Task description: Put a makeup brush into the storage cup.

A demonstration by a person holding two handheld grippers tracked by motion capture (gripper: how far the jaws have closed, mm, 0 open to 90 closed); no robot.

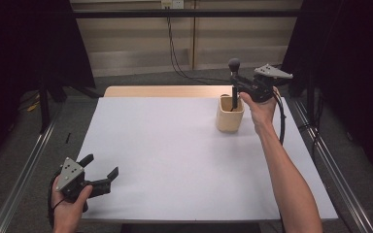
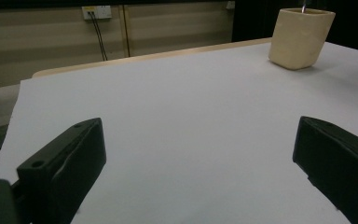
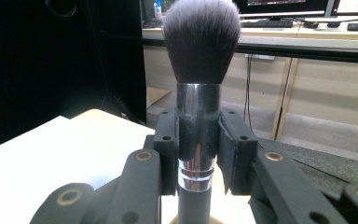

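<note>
Brush (image 3: 200,93) first: I see it upright, dark bristle head on top, chrome ferrule beneath, dark handle running down. In the right gripper view it stands at the centre of the frame, clamped at the ferrule between the two black pads of my right hand-held gripper (image 3: 198,154), which is clenched on it from both sides. In the high view the same brush (image 1: 233,82) sits in the upper right of the frame, its handle going down into the cream cup (image 1: 229,114); whether the tip touches the bottom of the cup I cannot tell. The right hand-held gripper (image 1: 238,87) grasps the brush above the cup's rim, with my right hand (image 1: 261,109) just behind it.

The cup stands upright on the white counter (image 1: 175,155), toward its far right part. In the left gripper view the cup (image 2: 300,37) appears in the upper right of the frame, with a sliver of the brush handle at its mouth.

My left hand-held gripper (image 1: 99,174) is well apart from all this, at the lower left of the high view, near the counter's near left corner. It is released, jaws spread wide with nothing between them
</note>
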